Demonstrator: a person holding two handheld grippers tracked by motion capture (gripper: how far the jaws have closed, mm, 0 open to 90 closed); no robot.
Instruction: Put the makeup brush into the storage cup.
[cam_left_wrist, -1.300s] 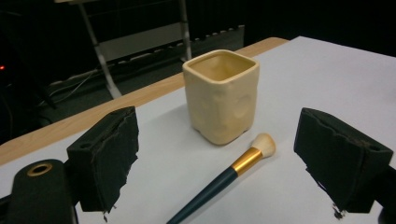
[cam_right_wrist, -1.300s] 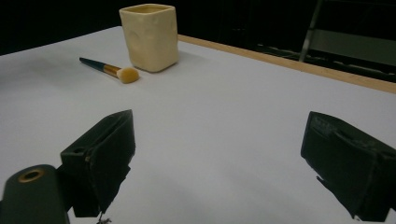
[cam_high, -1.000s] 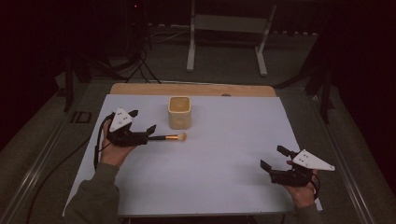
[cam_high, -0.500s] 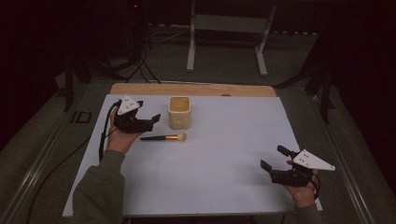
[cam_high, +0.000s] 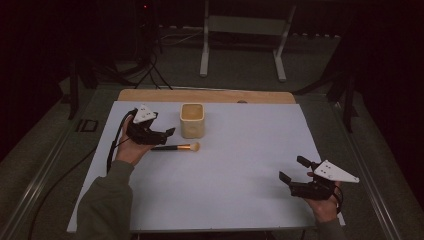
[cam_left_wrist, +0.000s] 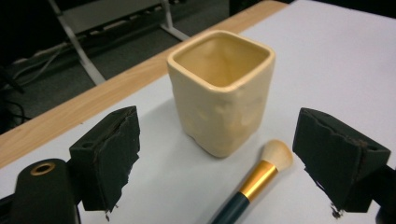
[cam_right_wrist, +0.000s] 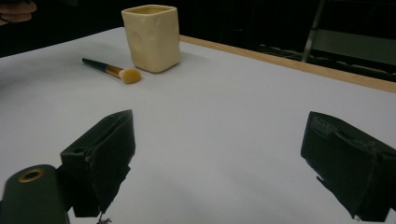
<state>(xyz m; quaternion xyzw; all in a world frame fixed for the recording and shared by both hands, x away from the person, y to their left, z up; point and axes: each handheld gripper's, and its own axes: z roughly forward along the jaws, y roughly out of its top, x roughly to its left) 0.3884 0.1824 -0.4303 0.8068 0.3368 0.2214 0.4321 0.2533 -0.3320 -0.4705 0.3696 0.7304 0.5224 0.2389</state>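
Brush (cam_high: 176, 147) was seen left of frame centre, lying crosswise just below the cup (cam_high: 192, 120), bristles rightward. Left gripper (cam_high: 162, 135) was held directly above its handle, jaws apart, empty. Right gripper (cam_high: 292, 173), also spread, was noted lower right, well apart.

A large pale grey-white mat (cam_high: 235, 175) covers the tabletop, flat and smooth; behind its far edge runs a light wooden strip of table edge (cam_high: 210, 96), seen again in the left gripper view as a tan band (cam_left_wrist: 70, 112) and in the right gripper view as a thin line (cam_right_wrist: 299, 65); beyond it stands a white metal frame with two splayed legs (cam_high: 240, 45) on a dull grey-green floor (cam_high: 310, 65); black cables (cam_high: 150, 75) lie tangled on that floor at the far left; a small dark rectangular box (cam_high: 89, 125) sits just beside the mat's left edge; the background is dark and unclear.
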